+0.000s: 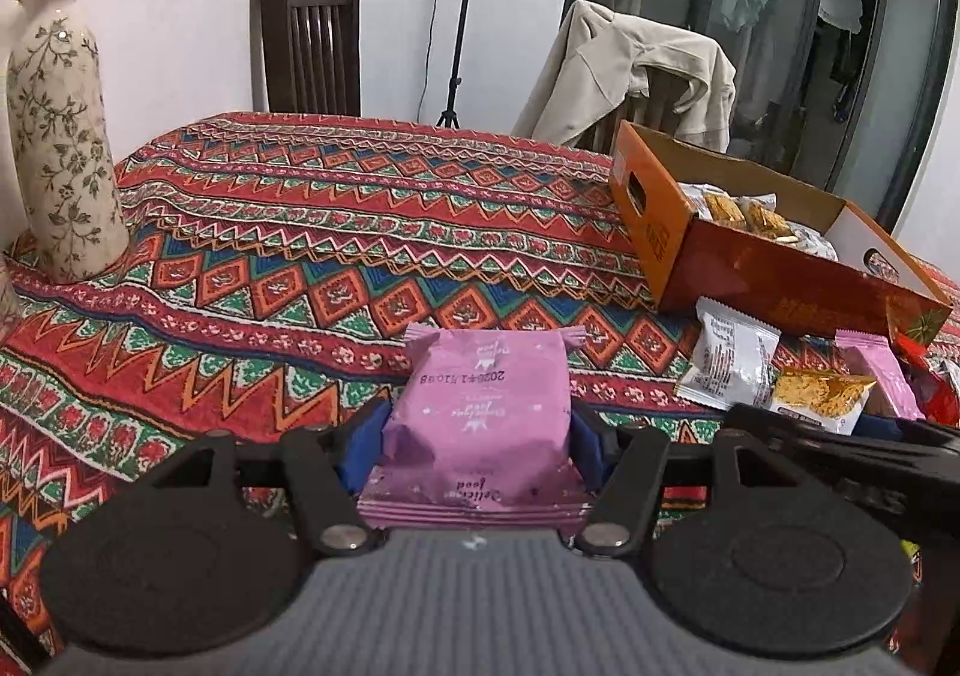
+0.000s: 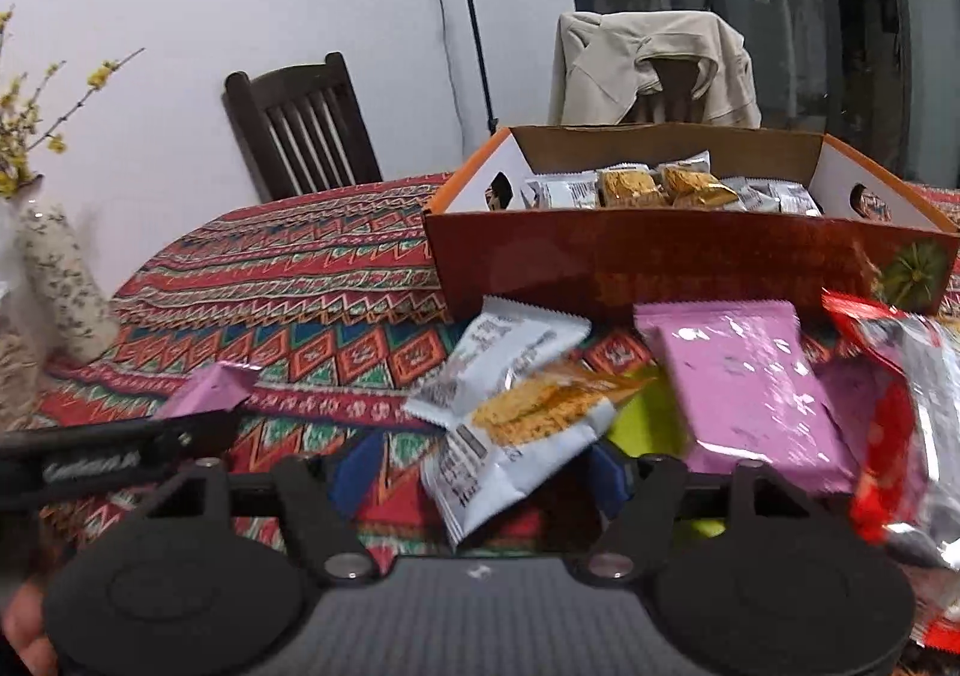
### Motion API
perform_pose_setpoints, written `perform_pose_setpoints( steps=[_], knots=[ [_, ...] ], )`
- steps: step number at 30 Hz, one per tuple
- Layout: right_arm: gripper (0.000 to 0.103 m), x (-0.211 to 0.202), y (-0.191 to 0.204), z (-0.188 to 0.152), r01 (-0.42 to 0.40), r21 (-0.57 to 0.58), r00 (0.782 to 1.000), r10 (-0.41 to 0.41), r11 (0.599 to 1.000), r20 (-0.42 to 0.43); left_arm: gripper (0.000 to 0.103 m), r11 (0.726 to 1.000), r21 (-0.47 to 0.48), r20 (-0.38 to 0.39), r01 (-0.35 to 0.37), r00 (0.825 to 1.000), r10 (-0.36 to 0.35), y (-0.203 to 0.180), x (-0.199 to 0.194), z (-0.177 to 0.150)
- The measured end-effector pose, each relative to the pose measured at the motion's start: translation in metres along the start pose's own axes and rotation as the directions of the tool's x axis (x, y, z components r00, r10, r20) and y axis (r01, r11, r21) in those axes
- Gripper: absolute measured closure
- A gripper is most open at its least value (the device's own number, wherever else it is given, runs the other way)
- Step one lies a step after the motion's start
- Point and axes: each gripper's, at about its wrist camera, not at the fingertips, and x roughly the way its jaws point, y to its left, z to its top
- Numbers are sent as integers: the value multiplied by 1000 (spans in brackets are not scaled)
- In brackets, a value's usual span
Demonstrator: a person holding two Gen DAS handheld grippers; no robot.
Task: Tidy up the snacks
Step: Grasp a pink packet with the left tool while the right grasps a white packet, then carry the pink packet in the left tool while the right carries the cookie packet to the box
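My left gripper (image 1: 477, 451) is shut on a pink snack packet (image 1: 480, 424) and holds it above the patterned tablecloth. My right gripper (image 2: 480, 460) is open, its blue pads either side of a white packet with a yellow cracker picture (image 2: 516, 430) that lies on the cloth. An orange cardboard box (image 2: 660, 262) stands behind, with several white and yellow packets inside (image 2: 660, 187). The box also shows in the left wrist view (image 1: 672, 232). Loose packets lie before it: a white one (image 2: 504, 358), a pink one (image 2: 750, 376), a red and silver one (image 2: 912, 406).
A floral vase (image 1: 60, 148) with yellow blossoms stands at the table's left. Two dark chairs stand behind the table, one (image 1: 312, 34) bare, one draped with a beige jacket (image 1: 630, 70). A tripod stand (image 1: 456, 16) is by the wall. The left gripper's body (image 2: 108, 448) shows at left in the right view.
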Motion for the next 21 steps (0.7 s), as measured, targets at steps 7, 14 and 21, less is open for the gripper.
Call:
perform_pose_setpoints(
  steps=[7, 14, 21],
  knots=[
    [78, 21, 11, 3, 72, -33, 997, -72, 997, 0, 39, 999, -26, -24, 22, 999, -22, 5, 6, 1],
    [86, -44, -12, -23, -188, -70, 982, 186, 980, -27, 39, 1000, -3, -41, 12, 999, -12, 1, 10, -3],
    [33, -95, -33, -45, -151, -182, 988, 142, 972, -65, 40, 997, 38, -47, 71, 996, -69, -15, 4, -12]
  ],
)
